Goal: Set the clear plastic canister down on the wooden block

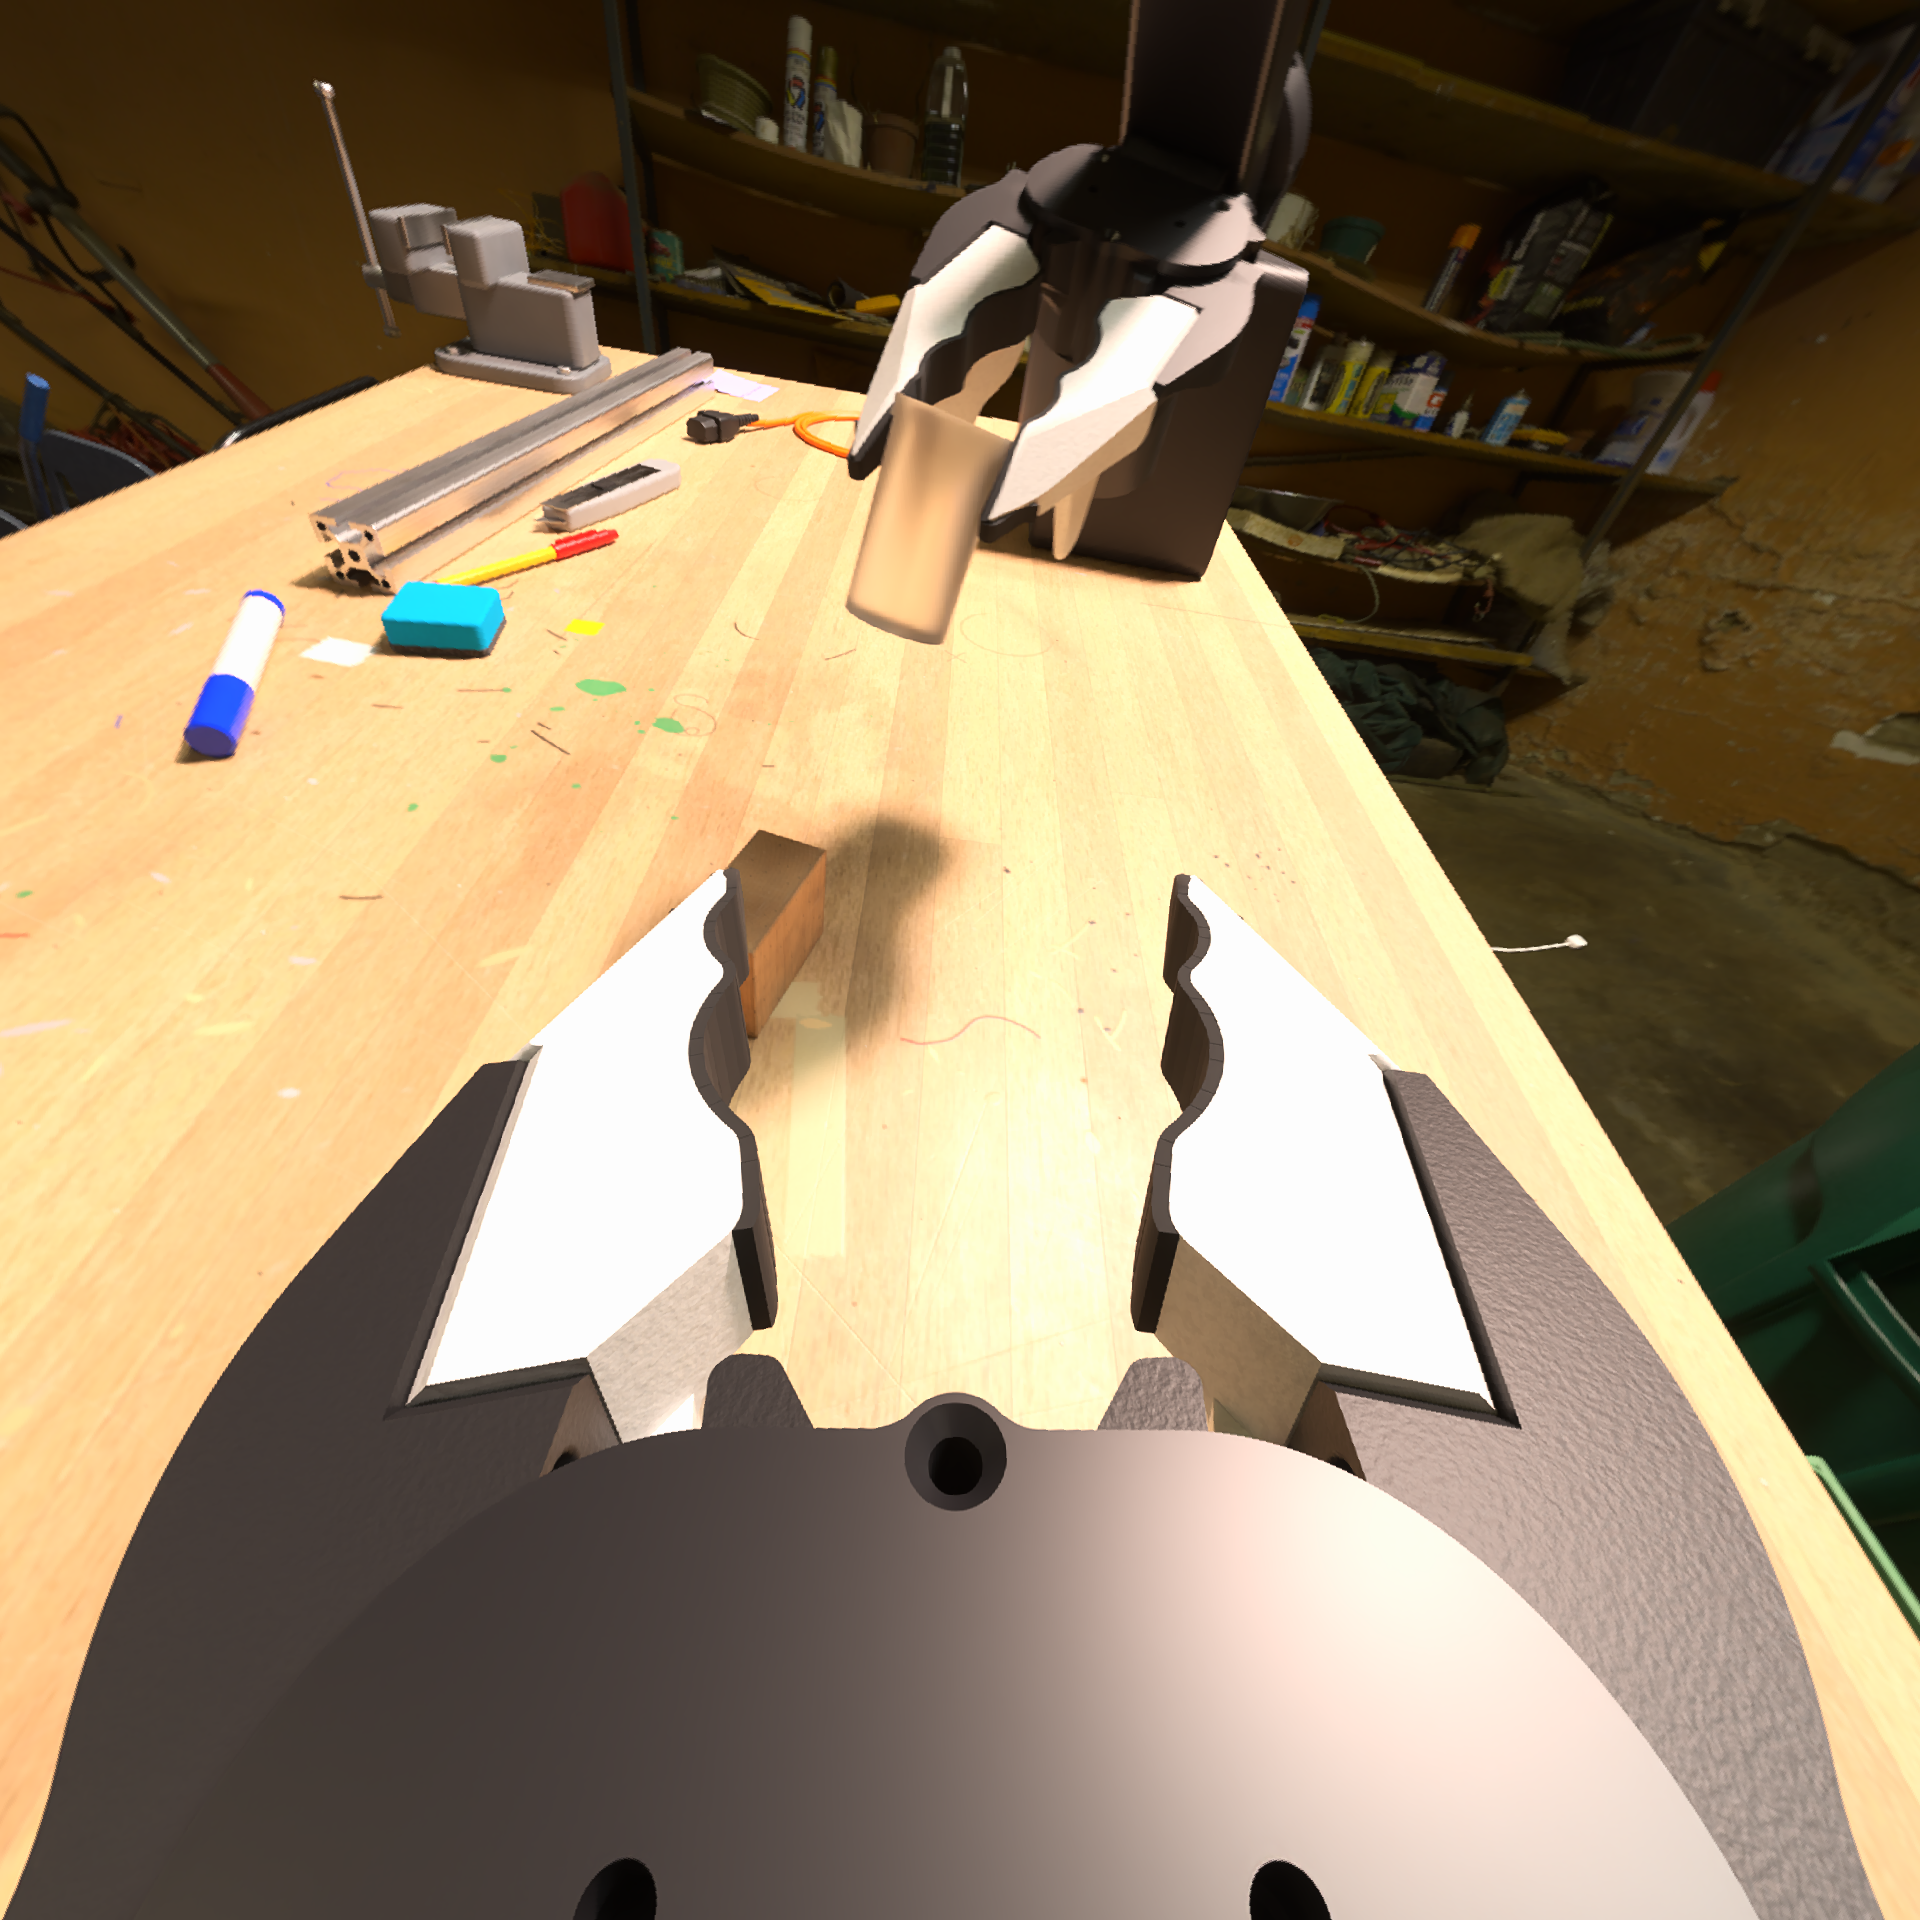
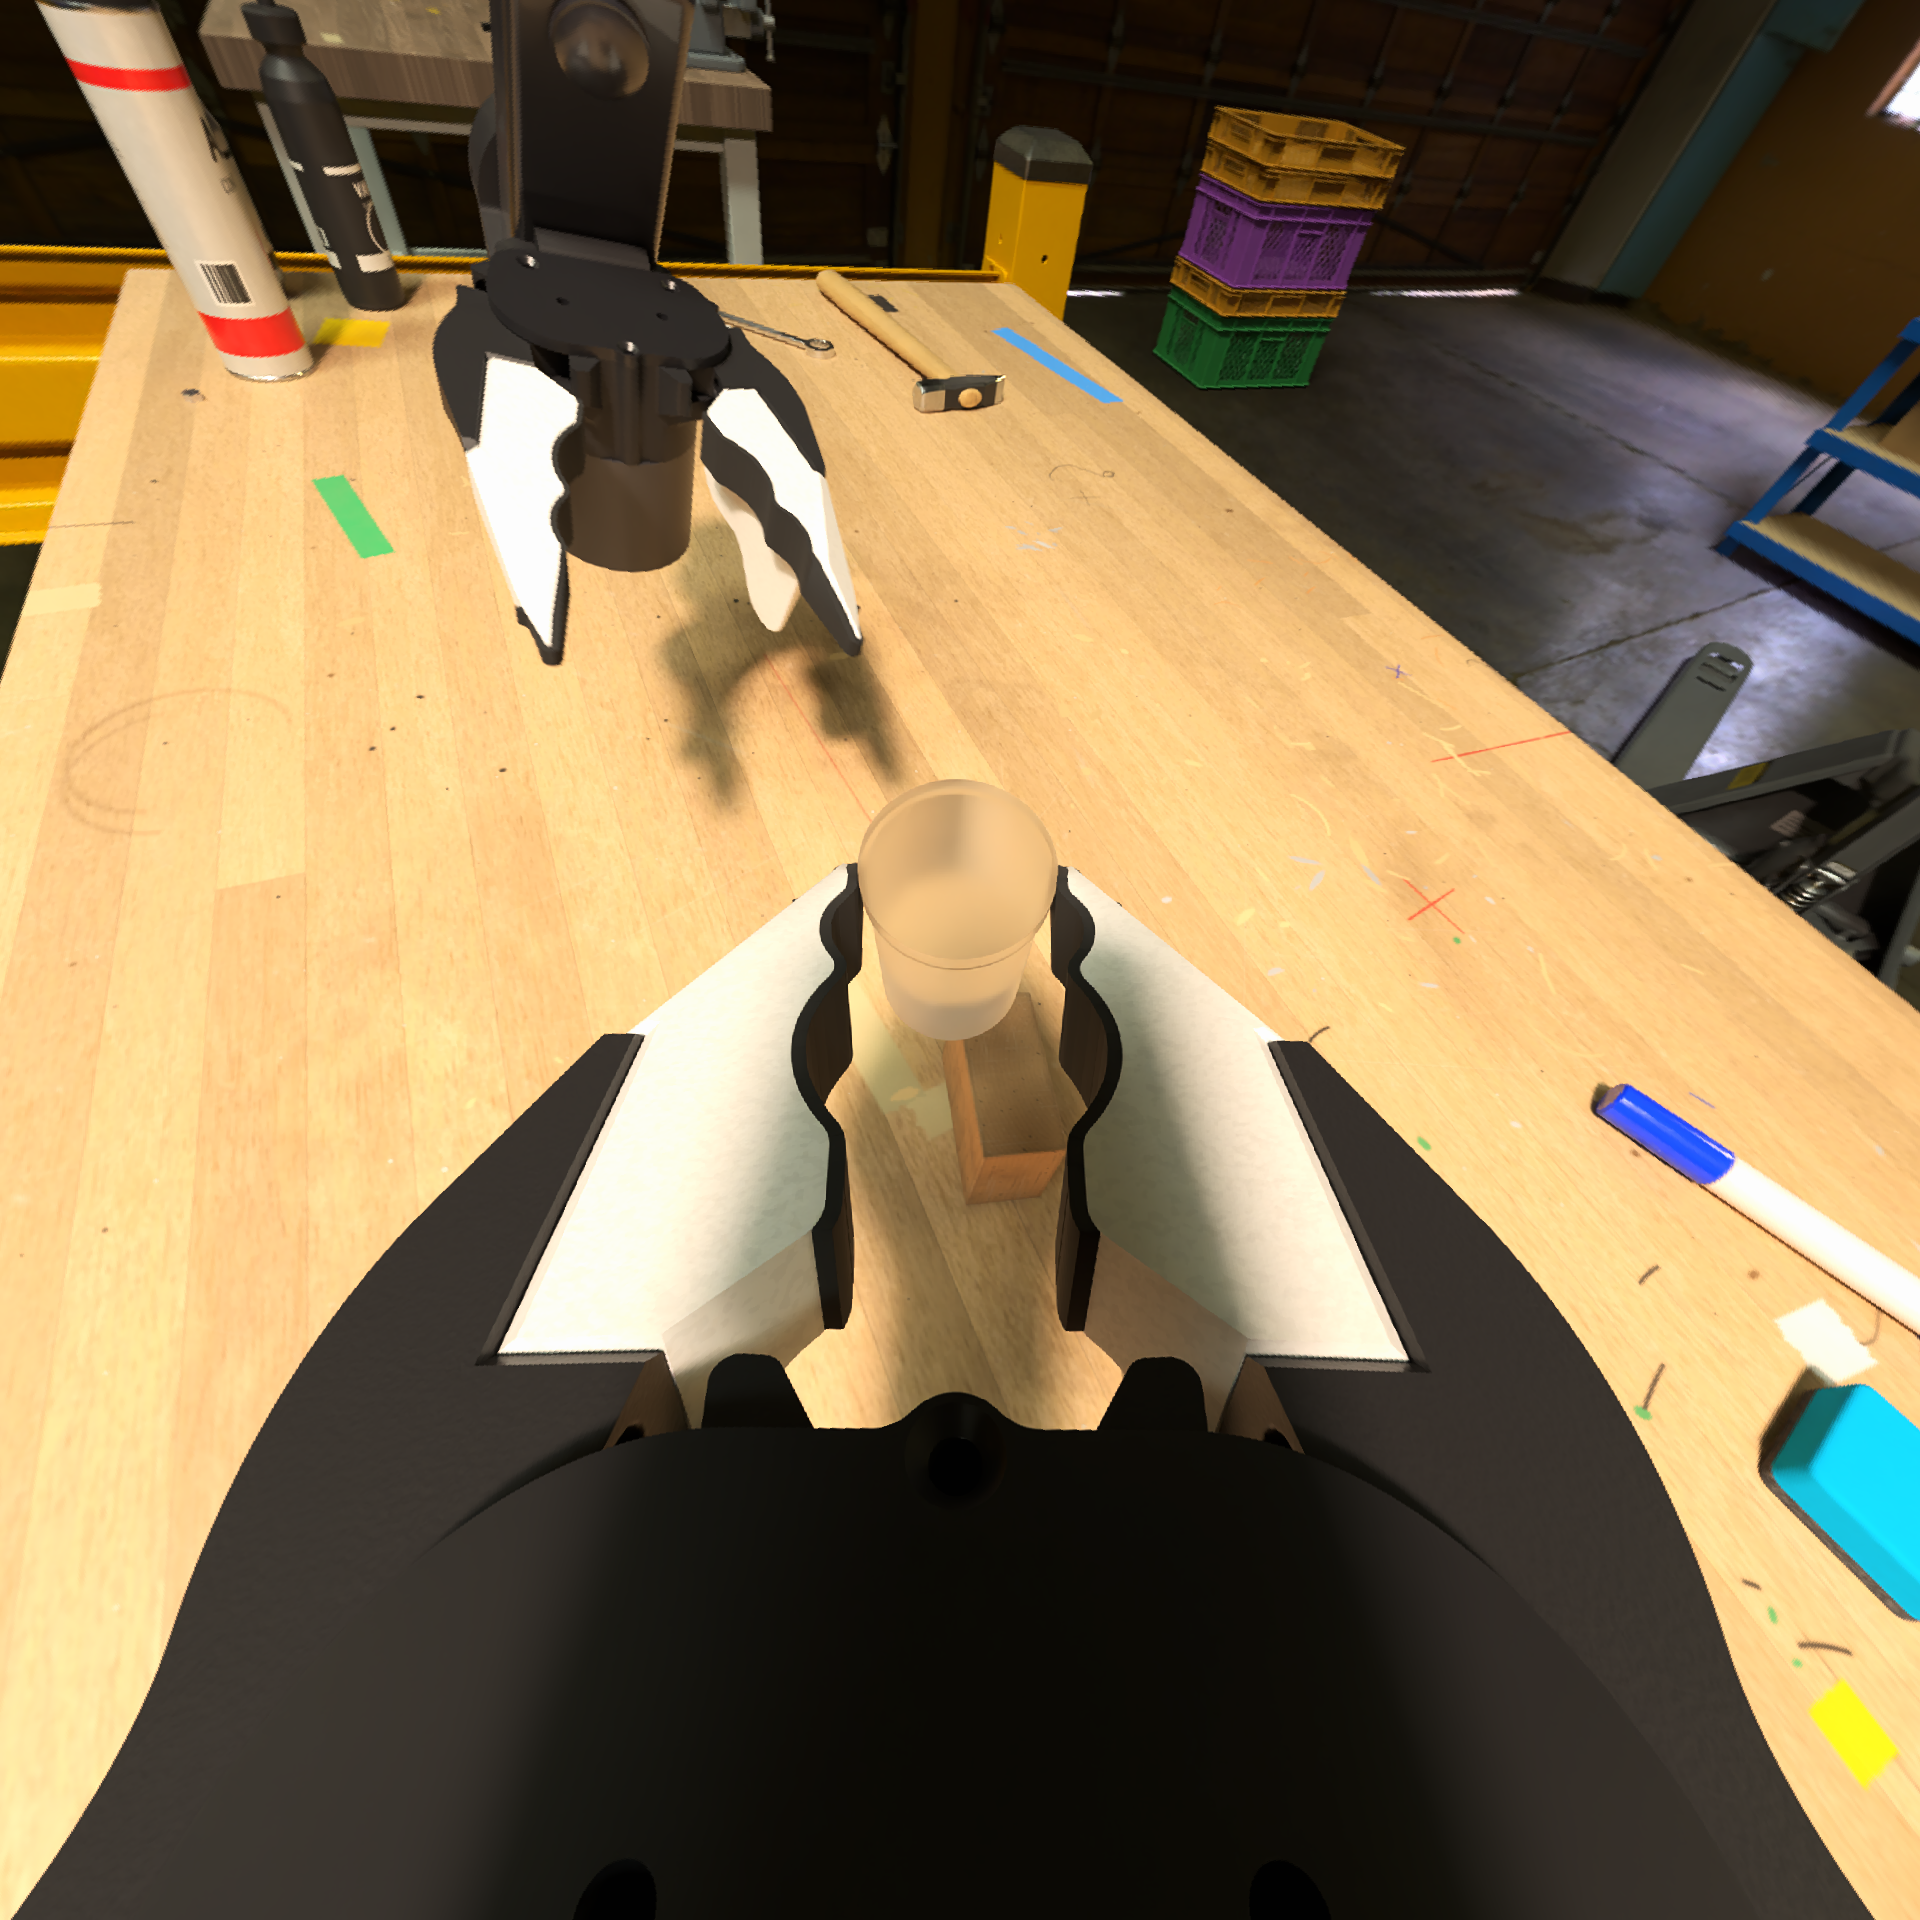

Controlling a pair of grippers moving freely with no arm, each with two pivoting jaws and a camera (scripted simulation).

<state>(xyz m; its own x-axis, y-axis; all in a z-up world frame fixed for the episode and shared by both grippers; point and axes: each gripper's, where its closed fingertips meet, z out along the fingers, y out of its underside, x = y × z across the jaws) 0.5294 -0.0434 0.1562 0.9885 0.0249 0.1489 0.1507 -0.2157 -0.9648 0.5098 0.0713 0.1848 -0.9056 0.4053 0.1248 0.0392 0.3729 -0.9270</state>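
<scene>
The right gripper (image 2: 956,914) pinches the clear plastic canister (image 2: 954,909) between its scalloped dark pads, white-faced fingers (image 2: 717,1122) closed against its sides. The canister is a frosted, slightly tapered cylinder, smooth and milky, and it hangs in the air above the wooden block (image 2: 1013,1127), tilted a little and not touching it. The block is a small rectangular piece with a warm reddish grain and sharp edges, lying flat on the pale planked workbench (image 2: 312,935), whose top is flecked with paint dots and pencil scribbles. Beyond the block from the right gripper, the left gripper (image 1: 956,935) hovers with its fingers spread wide and nothing between them; its matte grey body is rounded, and one fingertip overlaps the block's near end in its own view. Off to one side of the block lie a blue-capped white marker (image 1: 234,670) and a soft-cornered cyan eraser (image 1: 444,618), well apart from it.
</scene>
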